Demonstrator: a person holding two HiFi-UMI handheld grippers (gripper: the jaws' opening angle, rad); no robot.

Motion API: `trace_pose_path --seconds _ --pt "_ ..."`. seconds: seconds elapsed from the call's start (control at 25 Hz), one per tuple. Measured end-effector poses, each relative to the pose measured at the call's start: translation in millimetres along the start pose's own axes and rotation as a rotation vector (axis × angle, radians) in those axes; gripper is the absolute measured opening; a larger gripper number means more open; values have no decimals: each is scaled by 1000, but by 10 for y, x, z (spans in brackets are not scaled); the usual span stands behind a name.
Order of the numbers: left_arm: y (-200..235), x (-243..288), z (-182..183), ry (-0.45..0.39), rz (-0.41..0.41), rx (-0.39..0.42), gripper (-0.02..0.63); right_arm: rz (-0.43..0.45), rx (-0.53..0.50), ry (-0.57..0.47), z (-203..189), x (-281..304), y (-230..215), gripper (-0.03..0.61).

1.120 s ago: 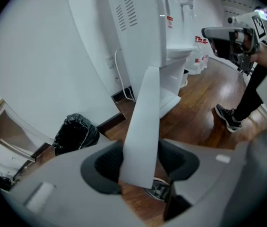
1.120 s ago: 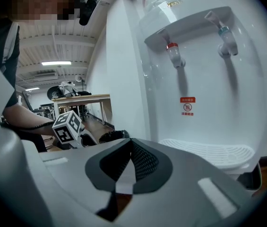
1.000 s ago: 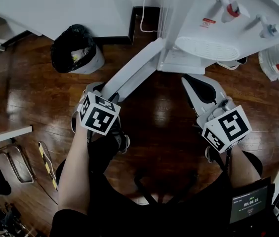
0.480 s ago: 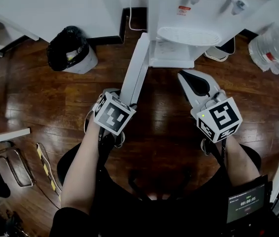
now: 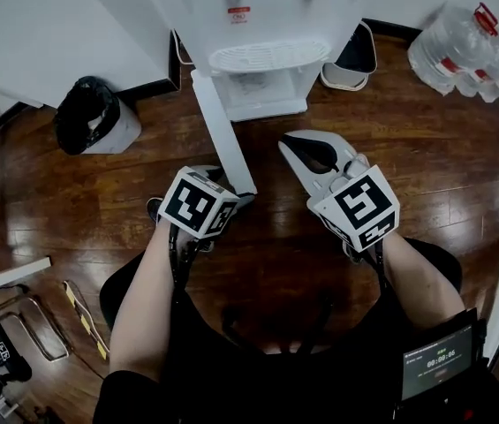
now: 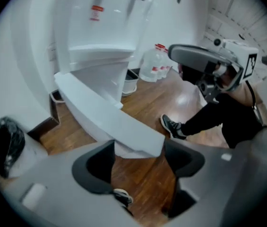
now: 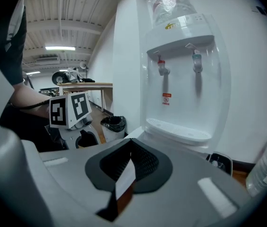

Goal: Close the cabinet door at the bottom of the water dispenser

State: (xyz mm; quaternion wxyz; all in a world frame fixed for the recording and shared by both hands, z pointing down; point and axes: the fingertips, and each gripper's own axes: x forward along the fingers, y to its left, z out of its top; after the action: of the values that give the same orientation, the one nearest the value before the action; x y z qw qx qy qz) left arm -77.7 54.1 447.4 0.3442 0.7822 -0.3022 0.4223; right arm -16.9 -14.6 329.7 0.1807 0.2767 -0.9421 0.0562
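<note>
Two tools were in play, so how did each one stand?

I had the left tool (image 6: 139, 148) released. Its jaws had just been opening and stood wide apart. The free end of the cabinet door (image 5: 223, 131) sat between them, and the pads were not pressing on it. The right tool (image 7: 130, 145) was clenched, jaws together, with nothing gripped.

Where was the door itself?

It was swung out from the bottom of the water dispenser (image 5: 258, 16). From the head view it ran as a long white panel, starting at the dispenser's lower left corner and coming towards me. Its far end was at the cabinet and its near end was at my left tool. It was not yet closed.

And the right tool's place?

It hung above the wooden floor (image 5: 426, 166), to the right of the door and apart from it. It pointed towards the dispenser front, below the drip tray (image 5: 267, 56).

What lay farther out?

A bin lined with a black bag (image 5: 90, 117) stood by the wall, left of the dispenser. A small white container (image 5: 351, 60) sat just beside the dispenser on its right. Water bottles (image 5: 461, 47) were clustered in the far right corner, well apart from both tools. In the left gripper view my shoe (image 6: 173, 126) showed on the floor past the door's end.
</note>
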Motion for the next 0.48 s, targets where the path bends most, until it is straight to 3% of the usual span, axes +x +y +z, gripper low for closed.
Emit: trace_pose_path --seconds 0.2,0.36,0.48 --pt "-215 286 296 29 -20 136 351 -34 35 71 -272 -85 -160 5" --pt "-235 415 473 87 63 274 302 -22 62 163 -542 -77 -134 5" --pt "-219 483 638 50 69 287 290 -27 12 217 -705 -96 -85 6"
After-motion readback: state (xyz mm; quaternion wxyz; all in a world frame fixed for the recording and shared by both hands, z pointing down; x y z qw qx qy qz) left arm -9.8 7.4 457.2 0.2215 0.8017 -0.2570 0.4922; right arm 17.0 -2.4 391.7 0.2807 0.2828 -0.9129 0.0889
